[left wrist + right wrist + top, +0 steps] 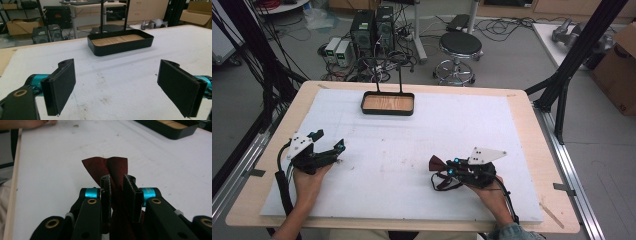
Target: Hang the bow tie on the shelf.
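The right gripper has its fingers clamped narrow on a dark red cloth, held low over the white tabletop. The left gripper rests with fingers spread wide, holding nothing. Judged stage: cloth in transport; the next move likely calls for carrying it to the black tray at the far edge.

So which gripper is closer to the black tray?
Left. The left gripper sits below-left of the black tray; the right gripper, clamping a dark red cloth, is farther back, below-right.
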Demonstrator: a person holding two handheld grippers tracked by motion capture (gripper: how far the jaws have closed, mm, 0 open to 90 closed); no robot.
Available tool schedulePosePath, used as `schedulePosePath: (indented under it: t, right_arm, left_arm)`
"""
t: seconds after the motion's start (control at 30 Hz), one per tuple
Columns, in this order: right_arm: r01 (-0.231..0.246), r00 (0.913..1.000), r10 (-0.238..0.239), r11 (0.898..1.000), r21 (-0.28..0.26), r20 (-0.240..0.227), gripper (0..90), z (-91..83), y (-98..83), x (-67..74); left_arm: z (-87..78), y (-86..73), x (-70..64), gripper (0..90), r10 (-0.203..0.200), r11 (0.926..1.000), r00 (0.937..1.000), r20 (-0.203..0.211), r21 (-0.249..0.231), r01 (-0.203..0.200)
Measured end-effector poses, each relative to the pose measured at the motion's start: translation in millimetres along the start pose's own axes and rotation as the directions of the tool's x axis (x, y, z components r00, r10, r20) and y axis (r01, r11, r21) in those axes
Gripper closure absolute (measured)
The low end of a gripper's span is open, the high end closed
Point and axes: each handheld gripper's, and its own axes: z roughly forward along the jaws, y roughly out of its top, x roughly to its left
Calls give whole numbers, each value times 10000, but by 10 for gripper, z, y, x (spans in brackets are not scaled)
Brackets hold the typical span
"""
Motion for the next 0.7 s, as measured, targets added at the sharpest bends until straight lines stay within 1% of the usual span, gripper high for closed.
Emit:
schedulePosePath:
  t: [0.03, 0.13, 0.23, 0.27, 0.3, 0.33, 0.43, 0.63, 0.67, 0.7]
  right_arm:
    - [0, 10000, 0, 10000, 0, 0, 771, 0, 0, 0]
    - [-142, 9996, 142, 9999, -26, 240, 771, 9, 107, -46]
    - [-368, 9990, 373, 9990, -235, 241, 770, 17, 223, -115]
    - [-367, 9990, 374, 9989, -299, 234, 770, 25, 258, -145]
    - [-463, 9988, 468, 9983, -351, 129, 771, 36, 289, -175]
    - [-524, 9985, 530, 9975, -471, 120, 771, 49, 316, -210]
    - [-870, 9962, 873, 9947, -546, 26, 771, 97, 392, -313]
    - [-998, 9946, 1017, 9918, -792, 202, 771, 193, 592, -474]
    - [-941, 9948, 972, 9911, -937, 295, 771, 210, 626, -495]
    - [-1066, 9934, 1104, 9887, -1055, 310, 771, 247, 696, -553]
  left_arm:
    - [1, 0, 0, 154, 9, 10000, 10000, -5, -16, -9]
    - [5, -1, -3, 156, -28, 10000, 10000, 23, -26, 28]
    - [13, -1, -9, 157, -30, 10000, 10000, 60, -58, 30]
    - [12, 0, -11, 157, -21, 10000, 10000, 61, -61, 21]
    - [13, 2, -12, 157, -12, 10000, 10000, 67, -71, 12]
    - [12, 2, -12, 157, -28, 10000, 10000, 69, -88, 29]
    - [9, 3, -7, 157, -50, 9999, 10000, 65, -90, 51]
    - [10, 4, -4, 158, -91, 9999, 9999, 46, -130, 91]
    - [11, 4, -5, 158, -74, 9999, 10000, 52, -138, 75]
    - [11, 4, -8, 158, -86, 9999, 9999, 59, -133, 86]
